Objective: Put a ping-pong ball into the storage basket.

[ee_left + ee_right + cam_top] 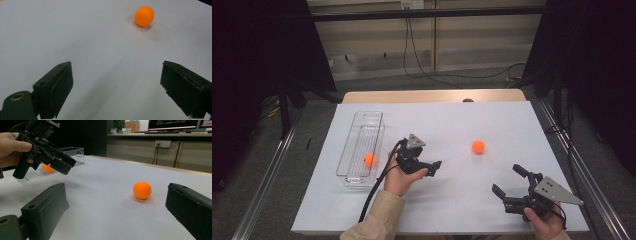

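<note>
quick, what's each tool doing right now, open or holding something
Left tool: open, holding nothing, jaws wide over bare table.
Right tool: open, holding nothing; the orange ball sits untouched ahead of it.

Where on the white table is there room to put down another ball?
The far right part of the white sheet, beyond the loose orange ball, is bare, and so is the near middle between the left gripper and right gripper. The left edge is crowded by the clear tray holding a ball.
</note>
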Action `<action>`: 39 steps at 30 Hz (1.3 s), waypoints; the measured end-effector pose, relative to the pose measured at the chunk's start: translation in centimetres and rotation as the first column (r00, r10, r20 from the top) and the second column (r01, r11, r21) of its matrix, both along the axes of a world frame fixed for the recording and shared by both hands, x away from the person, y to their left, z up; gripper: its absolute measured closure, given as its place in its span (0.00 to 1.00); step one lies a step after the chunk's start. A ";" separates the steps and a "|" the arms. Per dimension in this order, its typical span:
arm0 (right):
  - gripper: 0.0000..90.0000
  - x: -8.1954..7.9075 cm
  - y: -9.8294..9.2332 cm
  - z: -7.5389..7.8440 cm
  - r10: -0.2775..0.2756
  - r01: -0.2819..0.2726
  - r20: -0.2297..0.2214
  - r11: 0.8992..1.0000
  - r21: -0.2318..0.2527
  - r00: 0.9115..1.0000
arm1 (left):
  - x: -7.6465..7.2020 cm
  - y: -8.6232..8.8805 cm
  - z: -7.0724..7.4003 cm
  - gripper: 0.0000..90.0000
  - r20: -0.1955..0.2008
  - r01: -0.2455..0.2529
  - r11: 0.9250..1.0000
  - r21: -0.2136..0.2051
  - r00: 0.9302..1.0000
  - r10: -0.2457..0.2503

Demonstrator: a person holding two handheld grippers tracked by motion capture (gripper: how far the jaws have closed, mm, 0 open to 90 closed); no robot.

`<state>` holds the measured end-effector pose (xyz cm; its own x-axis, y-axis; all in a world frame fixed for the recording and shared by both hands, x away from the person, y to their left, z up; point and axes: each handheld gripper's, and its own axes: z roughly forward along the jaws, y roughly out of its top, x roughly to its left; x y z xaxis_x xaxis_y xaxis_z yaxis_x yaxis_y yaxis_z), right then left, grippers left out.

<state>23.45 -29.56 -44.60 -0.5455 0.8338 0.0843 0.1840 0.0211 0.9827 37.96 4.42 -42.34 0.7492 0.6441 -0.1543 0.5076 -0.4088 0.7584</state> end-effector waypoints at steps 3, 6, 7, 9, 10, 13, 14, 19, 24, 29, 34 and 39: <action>0.03 0.0 0.0 0.0 -0.001 0.001 0.001 1.000 0.000 1.000 | 0.0 -0.1 0.0 0.12 0.002 0.002 1.000 0.002 1.000 -0.002; 0.03 0.0 0.0 0.0 -0.001 0.001 0.002 1.000 0.000 1.000 | 0.1 -0.3 0.0 0.12 0.003 0.002 1.000 0.003 1.000 -0.002; 0.03 0.0 0.0 0.0 -0.001 0.001 0.001 1.000 0.000 1.000 | 0.1 -0.3 0.0 0.12 0.001 0.005 1.000 0.003 1.000 -0.005; 0.03 0.0 0.0 0.0 -0.001 0.001 0.001 1.000 0.001 1.000 | 0.1 -0.5 0.0 0.12 0.002 0.006 1.000 0.002 1.000 -0.006; 0.03 0.0 0.0 0.0 0.000 0.000 0.001 1.000 0.001 1.000 | 0.1 -0.5 0.0 0.12 0.003 0.009 1.000 0.005 1.000 -0.009; 0.03 0.0 0.0 0.0 -0.001 0.001 0.001 1.000 0.003 1.000 | 0.1 -0.7 0.0 0.12 0.004 0.012 1.000 0.000 1.000 -0.012; 0.03 0.0 0.0 0.0 -0.001 0.001 0.001 1.000 0.003 1.000 | 0.1 -0.8 0.0 0.12 0.001 0.011 1.000 -0.002 1.000 -0.011; 0.03 0.0 0.0 0.0 -0.002 0.002 0.002 1.000 0.004 1.000 | 0.1 -1.1 -0.1 0.12 0.000 0.018 1.000 0.003 1.000 -0.018; 0.03 0.0 0.0 0.0 -0.001 0.001 0.002 1.000 0.003 1.000 | 0.2 -1.4 -0.1 0.12 0.004 0.027 1.000 0.010 1.000 -0.027; 0.03 0.0 0.0 0.0 -0.001 0.001 0.002 1.000 0.004 1.000 | 0.2 -1.8 -0.3 0.12 0.004 0.030 0.999 0.012 1.000 -0.030; 0.03 0.0 0.0 0.0 0.000 0.000 0.003 1.000 0.004 1.000 | 0.2 -2.2 -0.4 0.12 0.006 0.043 0.999 0.021 0.999 -0.043; 0.03 0.1 0.0 0.0 -0.001 0.001 0.003 1.000 0.003 1.000 | 0.2 -2.7 -0.5 0.12 0.002 0.051 0.999 0.019 0.999 -0.051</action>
<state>23.50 -29.57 -44.57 -0.5452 0.8340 0.0848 0.1809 0.0182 0.9833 38.19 1.73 -42.88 0.7819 0.6074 -0.1404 0.4833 -0.4483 0.7519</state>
